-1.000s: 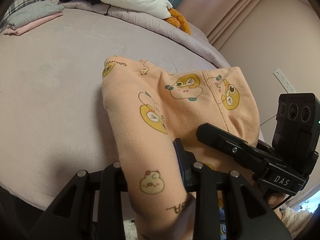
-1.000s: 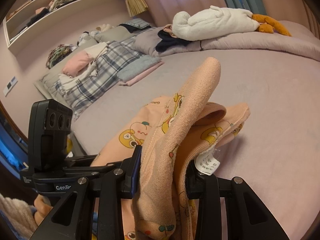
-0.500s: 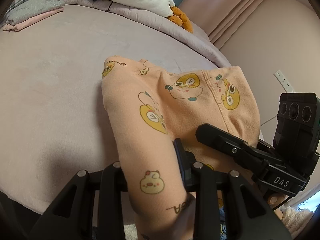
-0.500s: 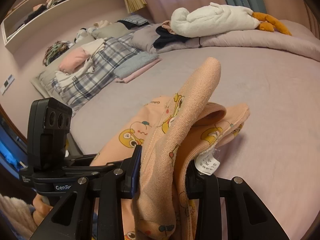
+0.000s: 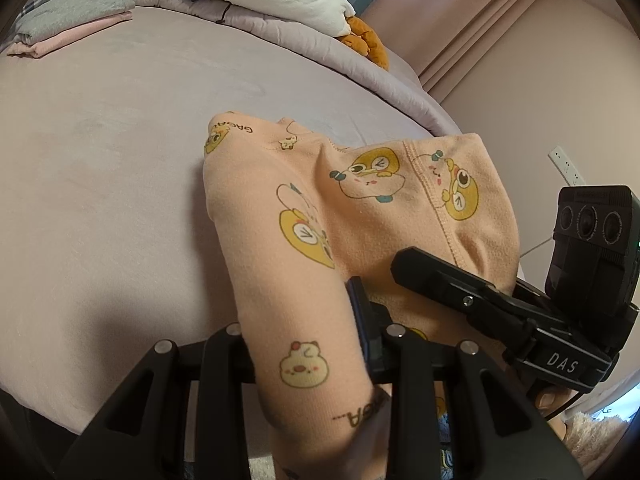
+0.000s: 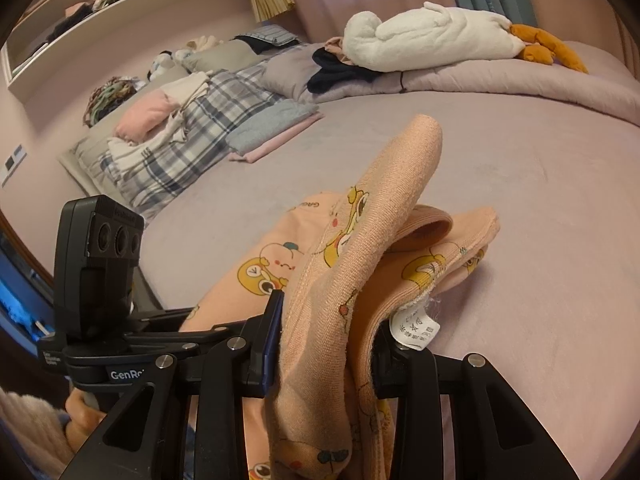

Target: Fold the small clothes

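The peach cartoon-print garment (image 5: 360,208) is bunched between both grippers above the near edge of the lilac bed (image 5: 100,160), its far end draping onto the cover. The left gripper (image 5: 308,344) is clamped on one thick fold of it, and the right gripper (image 6: 328,344) is clamped on another fold, with the white care label (image 6: 414,326) hanging beside its right finger. Against a second ago, the cloth sits in both grips with the same creases and print showing; only the background has slid, the bed cover lower in both views. Farther off lie a folded grey-and-pink stack (image 6: 276,128), a plaid blanket (image 6: 192,136) and a white plush goose (image 6: 432,36).
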`<control>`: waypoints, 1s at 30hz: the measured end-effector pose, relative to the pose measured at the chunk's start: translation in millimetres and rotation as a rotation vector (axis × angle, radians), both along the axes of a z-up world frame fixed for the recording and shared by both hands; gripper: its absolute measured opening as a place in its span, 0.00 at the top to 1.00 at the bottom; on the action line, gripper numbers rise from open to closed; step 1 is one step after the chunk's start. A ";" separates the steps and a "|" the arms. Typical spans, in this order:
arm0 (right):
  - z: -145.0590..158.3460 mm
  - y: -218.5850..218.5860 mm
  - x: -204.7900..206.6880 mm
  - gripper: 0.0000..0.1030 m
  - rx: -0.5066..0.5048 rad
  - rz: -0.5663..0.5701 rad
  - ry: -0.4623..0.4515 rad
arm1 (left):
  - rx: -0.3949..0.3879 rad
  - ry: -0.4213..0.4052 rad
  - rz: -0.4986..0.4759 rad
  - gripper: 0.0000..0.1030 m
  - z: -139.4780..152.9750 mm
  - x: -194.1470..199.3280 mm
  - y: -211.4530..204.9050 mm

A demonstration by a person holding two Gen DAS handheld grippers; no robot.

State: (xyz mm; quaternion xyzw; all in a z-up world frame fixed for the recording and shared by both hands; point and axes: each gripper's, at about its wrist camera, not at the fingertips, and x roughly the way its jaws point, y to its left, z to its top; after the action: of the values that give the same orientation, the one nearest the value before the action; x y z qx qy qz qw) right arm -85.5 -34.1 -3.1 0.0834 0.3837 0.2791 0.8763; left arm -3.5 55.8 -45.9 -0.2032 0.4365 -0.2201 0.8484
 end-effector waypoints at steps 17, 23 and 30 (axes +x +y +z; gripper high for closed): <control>-3.0 7.8 6.2 0.65 -0.015 0.002 0.020 | -0.027 0.016 0.011 0.71 -2.8 -4.3 5.0; -4.4 9.5 11.5 0.65 -0.019 0.003 0.030 | -0.036 0.022 0.012 0.71 -5.0 -3.7 5.9; -3.6 15.7 14.7 0.65 -0.027 0.000 0.029 | -0.036 0.012 0.013 0.71 -4.2 -3.1 7.4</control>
State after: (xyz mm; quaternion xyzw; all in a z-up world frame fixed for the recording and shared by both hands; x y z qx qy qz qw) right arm -70.9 -18.4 -6.7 0.0753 0.4000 0.2726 0.8718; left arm -6.6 63.2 -50.0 -0.2226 0.4364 -0.2210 0.8433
